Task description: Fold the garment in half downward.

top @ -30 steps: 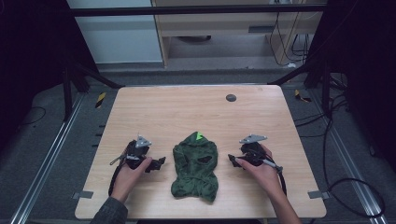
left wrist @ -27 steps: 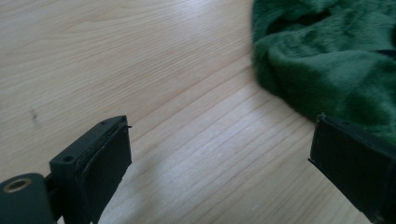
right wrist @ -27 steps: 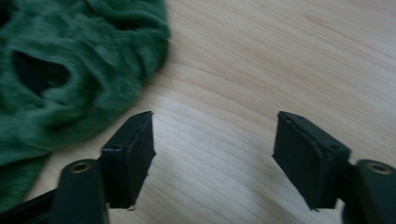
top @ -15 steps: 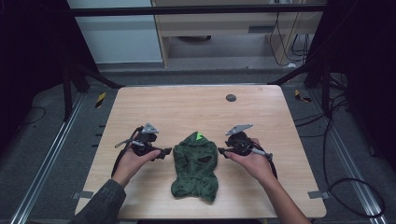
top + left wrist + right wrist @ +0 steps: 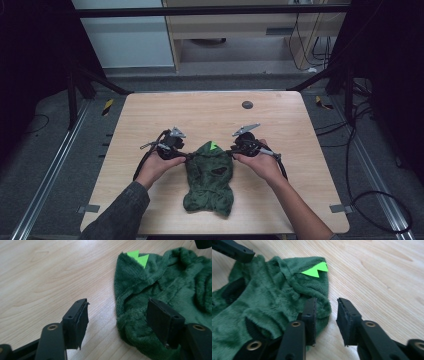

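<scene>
A dark green fuzzy hooded garment [image 5: 210,177] lies flat on the wooden table [image 5: 150,120], its bright green spikes [image 5: 213,146] at the far end. My left gripper [image 5: 186,154] sits at the hood's left edge. In the left gripper view it [image 5: 120,320] is open, and the garment's edge [image 5: 130,315] lies between the jaws. My right gripper [image 5: 231,151] is at the hood's right edge. It [image 5: 325,317] stands open with a narrower gap, one jaw resting on the garment [image 5: 274,297] and the hem between the jaws. The spikes [image 5: 315,270] lie just beyond.
A small dark round disc [image 5: 247,104] lies at the table's far middle. Bare wood spreads to the left, right and far side of the garment. Cables [image 5: 145,162] trail from both grippers towards the near edge. The dark floor surrounds the table.
Both grippers have moved inward and away from me, from beside the garment's middle to the two sides of its hood end. The garment has not moved.
</scene>
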The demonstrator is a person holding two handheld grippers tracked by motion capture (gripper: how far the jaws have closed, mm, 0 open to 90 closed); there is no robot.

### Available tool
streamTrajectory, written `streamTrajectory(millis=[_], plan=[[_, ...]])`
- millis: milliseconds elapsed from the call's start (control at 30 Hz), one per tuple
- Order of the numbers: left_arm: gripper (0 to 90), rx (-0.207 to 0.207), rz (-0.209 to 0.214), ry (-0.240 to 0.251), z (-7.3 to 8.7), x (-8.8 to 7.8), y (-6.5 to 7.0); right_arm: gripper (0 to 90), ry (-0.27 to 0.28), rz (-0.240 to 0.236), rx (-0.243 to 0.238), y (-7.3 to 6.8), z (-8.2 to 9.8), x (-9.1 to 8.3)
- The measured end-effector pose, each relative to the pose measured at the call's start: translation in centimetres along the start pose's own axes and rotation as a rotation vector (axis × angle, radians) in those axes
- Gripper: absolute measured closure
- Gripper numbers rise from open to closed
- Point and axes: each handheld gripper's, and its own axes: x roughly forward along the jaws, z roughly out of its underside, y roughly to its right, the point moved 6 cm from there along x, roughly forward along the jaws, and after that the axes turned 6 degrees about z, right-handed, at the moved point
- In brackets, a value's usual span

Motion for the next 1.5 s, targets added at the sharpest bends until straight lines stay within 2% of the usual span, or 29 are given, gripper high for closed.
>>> streamTrajectory(millis=[233,300,400,567,667,733,900,1000,1067,1167,1500], plan=[[33.1,0.009,-0.02,-0.023,0.5,0.3,-0.3,58.6,-0.035,-0.015,0.01,-0.1,0.3,1.4],[33.5,-0.002,-0.023,-0.034,0.7,0.6,-0.5,56.0,-0.048,-0.014,0.009,-0.2,0.4,1.6],[34.3,-0.019,-0.012,-0.051,1.1,1.0,-0.7,55.5,-0.064,-0.02,0.007,-0.5,0.5,2.1],[38.7,-0.03,0.015,-0.07,1.3,1.5,-0.7,55.6,-0.102,-0.011,-0.023,-1.0,0.7,2.8],[44.4,-0.031,0.029,-0.074,1.3,1.7,-0.5,58.6,-0.097,-0.007,-0.038,-1.1,0.7,3.0],[48.4,-0.029,0.037,-0.074,1.3,1.6,-0.4,64.1,-0.097,-0.01,-0.046,-1.3,0.7,3.0],[70.3,-0.017,0.077,-0.079,1.3,1.7,0.3,79.7,-0.11,-0.038,-0.066,-1.8,0.6,3.0],[78.3,-0.012,0.082,-0.081,1.2,1.8,0.5,84.6,-0.119,-0.053,-0.078,-1.9,0.5,3.0],[79.9,-0.009,0.078,-0.083,1.2,1.7,0.5,85.3,-0.123,-0.05,-0.093,-1.8,0.3,2.8],[81.4,0.004,0.064,-0.081,1.0,1.2,0.5,85.4,-0.118,-0.048,-0.089,-1.5,-0.1,2.4],[82.3,0.014,0.032,-0.039,-0.2,-0.2,0.0,85.7,-0.07,-0.016,-0.123,-0.6,-2.7,0.8]])
